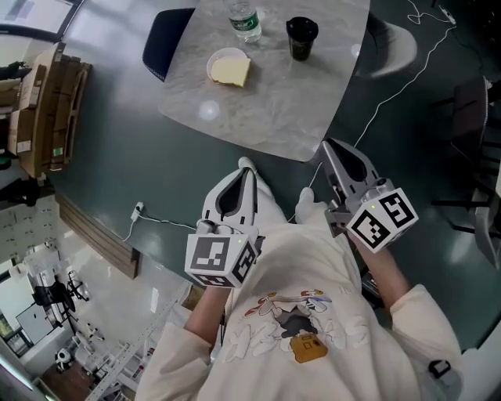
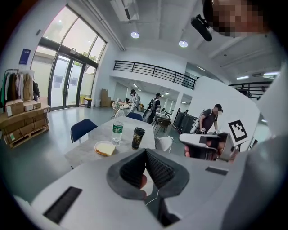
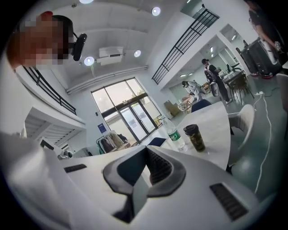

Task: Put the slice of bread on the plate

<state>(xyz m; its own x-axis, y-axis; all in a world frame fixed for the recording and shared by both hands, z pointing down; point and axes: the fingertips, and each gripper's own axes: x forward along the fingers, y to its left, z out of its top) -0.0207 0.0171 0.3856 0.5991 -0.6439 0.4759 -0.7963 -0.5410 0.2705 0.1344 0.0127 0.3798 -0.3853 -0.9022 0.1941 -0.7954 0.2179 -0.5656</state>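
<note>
A slice of bread [image 1: 232, 71] lies on a small white plate [image 1: 217, 58] on the marble table [image 1: 274, 94]; in the left gripper view the bread [image 2: 106, 148] on the plate [image 2: 98, 146] sits ahead, well beyond the jaws. My left gripper [image 1: 247, 168] is held close to my body, short of the table's near corner, shut with nothing in it. My right gripper [image 1: 329, 149] is beside it, just off the table's near edge, also shut and empty. The tips meet in both gripper views, left gripper [image 2: 145, 151] and right gripper [image 3: 146, 148].
A water bottle [image 1: 244, 20] and a dark cup [image 1: 301, 37] stand behind the plate. A blue chair [image 1: 164, 39] is at the table's left, a white chair [image 1: 391, 47] at its right. A white cable [image 1: 407, 66] runs over the floor. Cardboard boxes [image 1: 47, 110] stand left.
</note>
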